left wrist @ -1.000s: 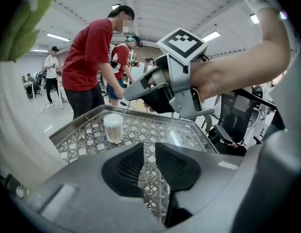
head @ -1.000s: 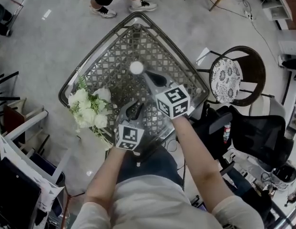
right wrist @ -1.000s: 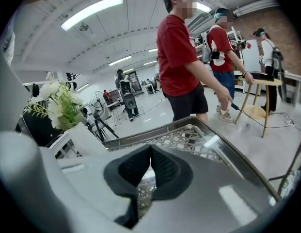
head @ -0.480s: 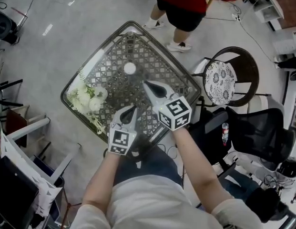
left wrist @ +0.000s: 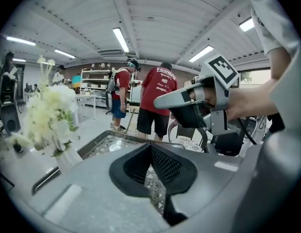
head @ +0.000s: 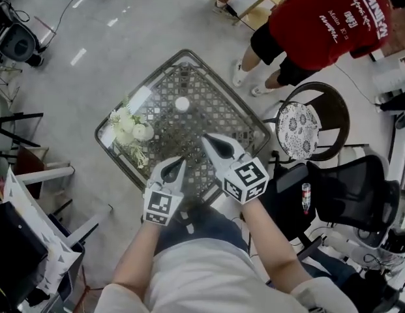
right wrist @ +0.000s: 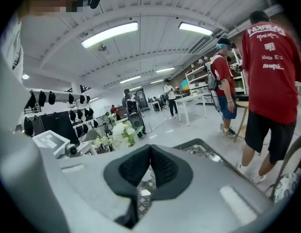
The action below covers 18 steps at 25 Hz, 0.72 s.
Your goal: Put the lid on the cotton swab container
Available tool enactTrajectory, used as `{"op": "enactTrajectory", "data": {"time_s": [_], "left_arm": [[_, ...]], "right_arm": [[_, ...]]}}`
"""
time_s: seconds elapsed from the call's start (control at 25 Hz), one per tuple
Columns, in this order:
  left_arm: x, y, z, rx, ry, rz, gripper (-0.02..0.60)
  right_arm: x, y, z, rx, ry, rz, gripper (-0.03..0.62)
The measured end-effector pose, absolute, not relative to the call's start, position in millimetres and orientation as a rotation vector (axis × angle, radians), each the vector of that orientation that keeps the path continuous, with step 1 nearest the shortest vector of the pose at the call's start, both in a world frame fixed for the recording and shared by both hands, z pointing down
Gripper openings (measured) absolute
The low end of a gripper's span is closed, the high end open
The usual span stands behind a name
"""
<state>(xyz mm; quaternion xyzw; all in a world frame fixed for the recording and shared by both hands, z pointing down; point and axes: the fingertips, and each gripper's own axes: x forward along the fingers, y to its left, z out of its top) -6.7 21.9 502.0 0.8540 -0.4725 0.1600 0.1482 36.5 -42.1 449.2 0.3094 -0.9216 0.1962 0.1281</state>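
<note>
A small round white cotton swab container (head: 182, 104) stands on the far part of the lattice table (head: 218, 106); from above I cannot tell its lid apart from its body. My left gripper (head: 180, 161) hovers over the table's near edge, shut and holding nothing; in its own view the pads (left wrist: 162, 165) meet tip to tip. My right gripper (head: 207, 139) is beside it, a little farther in, also shut and holding nothing, with its pads (right wrist: 162, 166) together. Both grippers are well short of the container. The right gripper (left wrist: 165, 100) also shows in the left gripper view.
A bunch of white flowers (head: 130, 127) lies at the table's left corner. A round-seat chair (head: 311, 120) and a black office chair (head: 359, 191) stand to the right. A person in a red shirt (head: 326, 18) stands beyond the table's far right side.
The left gripper's jaws have gone from open to shut. The right gripper has drawn back from the white container toward me. A person in red has walked in at the far right.
</note>
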Motion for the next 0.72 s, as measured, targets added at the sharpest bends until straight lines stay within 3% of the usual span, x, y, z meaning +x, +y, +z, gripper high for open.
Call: {"op": "enactTrajectory", "data": {"time_s": [0.72], "left_arm": [[-44.4, 83.1, 334.9, 2.543, -1.606, 0.259, 0.008]], "right_arm": [[38.9, 53.1, 309.8, 0.744, -2.911, 0.358, 0.003]]}}
